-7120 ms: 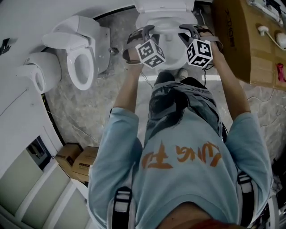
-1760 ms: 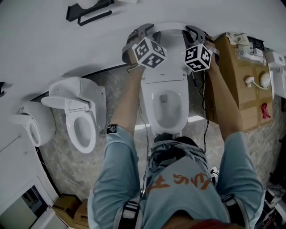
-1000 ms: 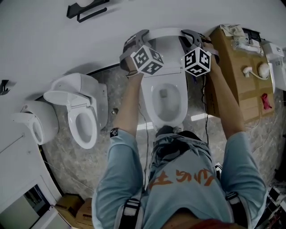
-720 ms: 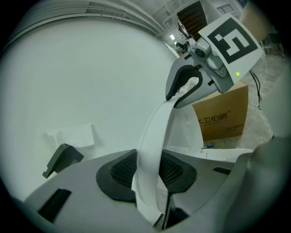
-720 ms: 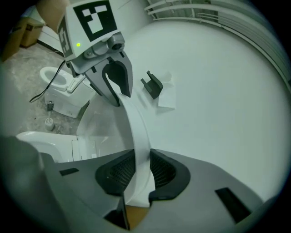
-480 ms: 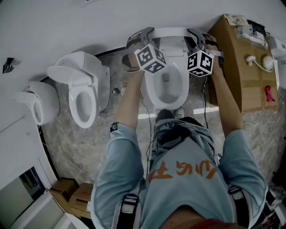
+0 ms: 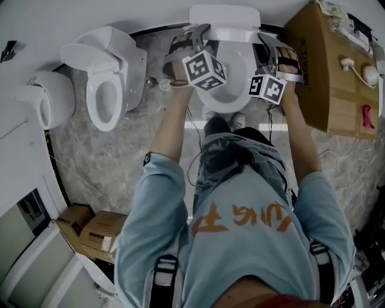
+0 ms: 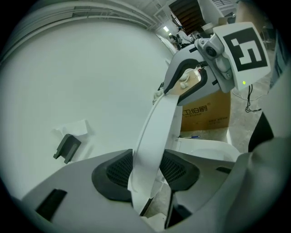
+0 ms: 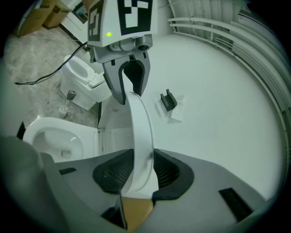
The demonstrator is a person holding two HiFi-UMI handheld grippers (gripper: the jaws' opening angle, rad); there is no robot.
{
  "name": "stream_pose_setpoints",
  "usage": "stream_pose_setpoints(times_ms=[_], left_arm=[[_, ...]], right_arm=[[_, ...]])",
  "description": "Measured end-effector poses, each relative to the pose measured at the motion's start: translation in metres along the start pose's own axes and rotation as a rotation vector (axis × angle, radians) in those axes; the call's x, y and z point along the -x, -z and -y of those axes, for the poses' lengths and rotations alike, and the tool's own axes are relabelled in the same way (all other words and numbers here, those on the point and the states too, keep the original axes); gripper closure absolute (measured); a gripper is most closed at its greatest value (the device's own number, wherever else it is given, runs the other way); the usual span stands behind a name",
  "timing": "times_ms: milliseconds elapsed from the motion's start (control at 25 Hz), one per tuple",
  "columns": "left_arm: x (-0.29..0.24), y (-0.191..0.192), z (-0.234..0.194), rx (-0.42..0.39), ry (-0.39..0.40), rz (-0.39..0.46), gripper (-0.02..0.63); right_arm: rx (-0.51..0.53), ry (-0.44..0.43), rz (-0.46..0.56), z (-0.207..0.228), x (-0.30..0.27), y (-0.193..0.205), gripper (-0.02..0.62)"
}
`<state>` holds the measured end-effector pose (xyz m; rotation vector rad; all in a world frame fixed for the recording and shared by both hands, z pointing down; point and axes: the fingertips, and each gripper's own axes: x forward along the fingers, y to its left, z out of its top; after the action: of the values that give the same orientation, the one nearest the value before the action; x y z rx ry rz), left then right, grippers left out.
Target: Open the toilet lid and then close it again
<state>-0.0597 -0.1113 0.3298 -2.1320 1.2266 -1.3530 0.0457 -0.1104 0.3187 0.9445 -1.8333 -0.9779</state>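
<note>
The white toilet lid [image 7: 230, 67] stands tilted forward over the bowl, in front of the cistern [image 7: 225, 15]. My left gripper [image 7: 194, 37] is on the lid's left rim and my right gripper [image 7: 272, 47] on its right rim. In the left gripper view the rim [image 8: 157, 132] fills the gap of the left gripper [image 8: 145, 170] and touches both pads. The right gripper view shows the rim [image 9: 141, 132] likewise between the right gripper's [image 9: 143, 170] pads. Both sets of jaws have just been opening, with the lid still between them.
A second toilet [image 7: 105, 84] with its seat up stands to the left, and another white fixture [image 7: 42, 99] beyond it. A big cardboard box [image 7: 328, 66] sits close on the right. Small boxes [image 7: 90, 225] lie on the floor behind. A black bracket [image 9: 169, 100] hangs on the wall.
The lid has come down from upright against the cistern to a forward tilt over the bowl. Both grippers moved with it, toward the person and lower.
</note>
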Motion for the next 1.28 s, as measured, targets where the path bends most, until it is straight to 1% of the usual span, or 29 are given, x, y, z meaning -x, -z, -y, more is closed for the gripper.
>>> stream_pose_setpoints(times_ms=[80,160,280,520,800,1040,1160,1280], left_arm=[[0.007,0.006,0.016,-0.01,-0.002,-0.017,0.41],[0.014,0.012,0.032,-0.005,-0.004,-0.03,0.403],[0.022,0.021,0.056,0.004,0.008,-0.05,0.393],[0.037,0.044,0.114,-0.02,0.058,-0.072,0.377],[0.05,0.07,0.177,-0.039,0.122,-0.111,0.365],[0.051,0.097,0.23,0.002,0.19,-0.146,0.36],[0.046,0.109,0.25,-0.002,0.201,-0.174,0.357],[0.045,0.12,0.277,0.012,0.235,-0.192,0.356]], right_arm=[[-0.026,-0.014,0.006,-0.011,0.011,0.001,0.394],[-0.05,-0.053,0.02,-0.024,0.019,0.002,0.383],[-0.062,-0.126,0.041,-0.049,0.032,0.004,0.387],[-0.078,-0.278,0.065,-0.108,0.056,0.011,0.383],[-0.052,-0.4,0.074,-0.172,0.087,0.022,0.377],[-0.045,-0.511,0.073,-0.23,0.101,0.033,0.379],[-0.042,-0.548,0.077,-0.254,0.1,0.038,0.371],[-0.026,-0.58,0.084,-0.282,0.104,0.046,0.364]])
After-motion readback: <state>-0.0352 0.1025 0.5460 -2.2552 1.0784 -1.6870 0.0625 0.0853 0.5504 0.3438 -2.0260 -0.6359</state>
